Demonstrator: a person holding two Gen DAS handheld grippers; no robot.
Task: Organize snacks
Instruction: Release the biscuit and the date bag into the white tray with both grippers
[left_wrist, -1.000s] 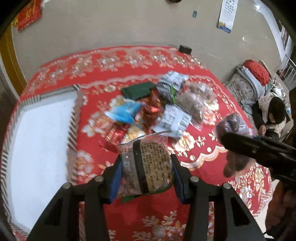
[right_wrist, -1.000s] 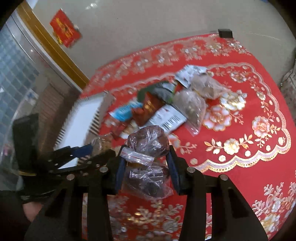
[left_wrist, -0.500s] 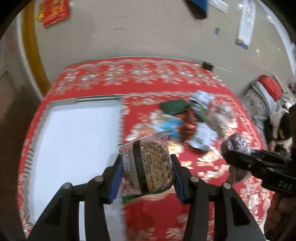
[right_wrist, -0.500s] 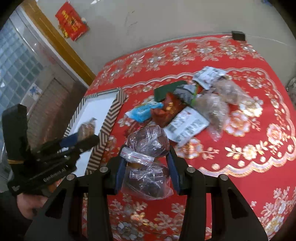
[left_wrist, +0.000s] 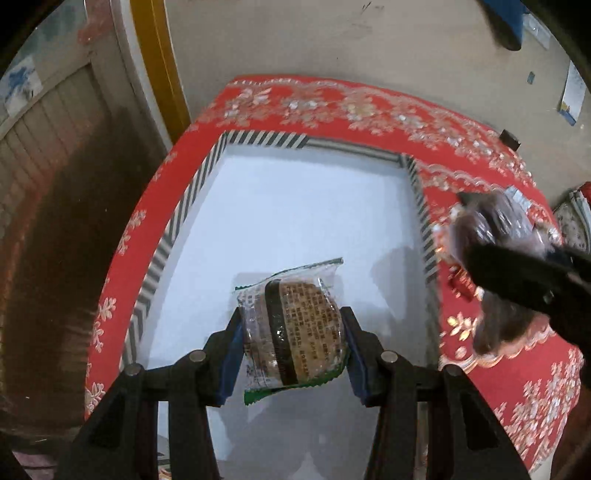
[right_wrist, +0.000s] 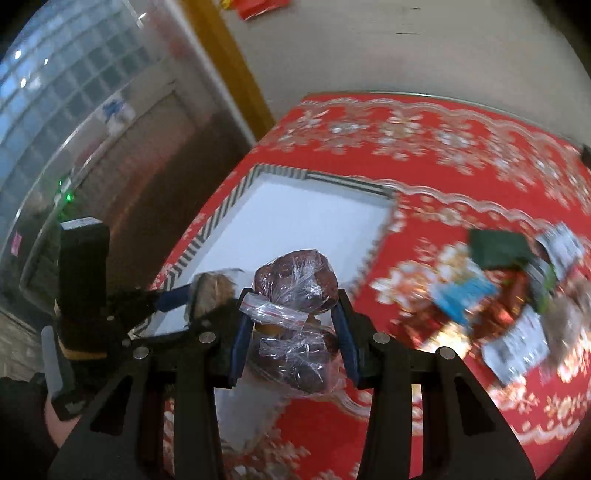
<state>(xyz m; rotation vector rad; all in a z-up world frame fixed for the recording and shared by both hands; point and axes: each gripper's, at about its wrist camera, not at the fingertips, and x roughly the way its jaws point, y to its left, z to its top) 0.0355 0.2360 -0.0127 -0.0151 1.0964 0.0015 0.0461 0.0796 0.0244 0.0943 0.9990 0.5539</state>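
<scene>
Both tools now over tray

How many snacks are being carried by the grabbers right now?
2: a wrapped round cake in the left gripper above the white tray, and a clear bag of dark snacks in the right gripper.

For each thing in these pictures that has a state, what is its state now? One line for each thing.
left gripper: shut on the biscuit packet.
biscuit packet: sealed, held above the tray.
right gripper: shut on the clear bag.
clear bag: zip closed, holds dark snacks, held in the air.
tray: nothing lies in it.
snack pile: loose on the red cloth, blurred.
</scene>
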